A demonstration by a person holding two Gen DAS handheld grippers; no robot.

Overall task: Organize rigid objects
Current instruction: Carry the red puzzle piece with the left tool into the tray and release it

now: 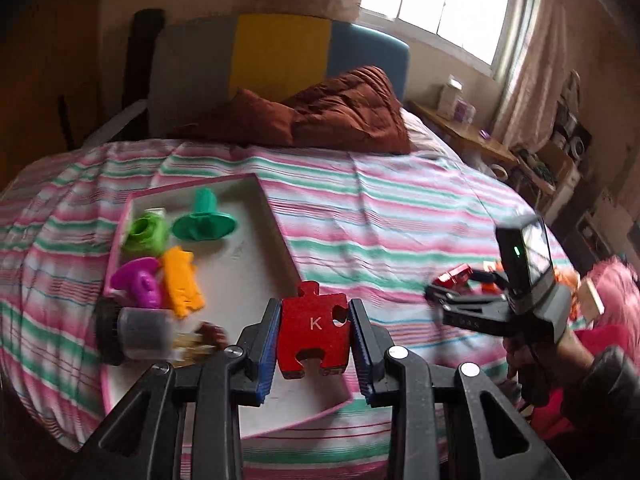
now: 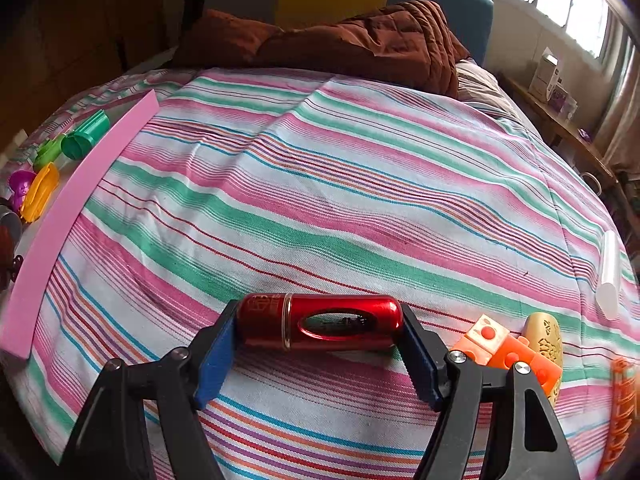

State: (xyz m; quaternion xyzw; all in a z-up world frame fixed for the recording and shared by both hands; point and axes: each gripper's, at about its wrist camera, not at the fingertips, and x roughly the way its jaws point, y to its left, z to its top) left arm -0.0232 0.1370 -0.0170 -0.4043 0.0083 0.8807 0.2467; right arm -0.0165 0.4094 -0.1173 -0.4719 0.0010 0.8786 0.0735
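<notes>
Puzzle piece point(image 1: 313, 329) — left view, red capsule point(image 2: 320, 322) — right

The tray point(image 1: 276, 224) sits on the bed point(image 1: 400, 208), toys piled along its left side. The puzzle piece point(image 1: 314, 326) hangs over the tray's near end. Off right, the capsule point(image 2: 320, 322) lies on the bedspread point(image 2: 320, 200), blocks point(image 2: 508, 354) just right of it.

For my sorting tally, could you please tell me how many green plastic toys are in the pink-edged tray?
2: a dark green funnel-shaped plastic piece near the pink-edged cardboard tray's far end, and a lime green ring-shaped plastic piece just left of it. Others may hide behind the grey jar.
</notes>
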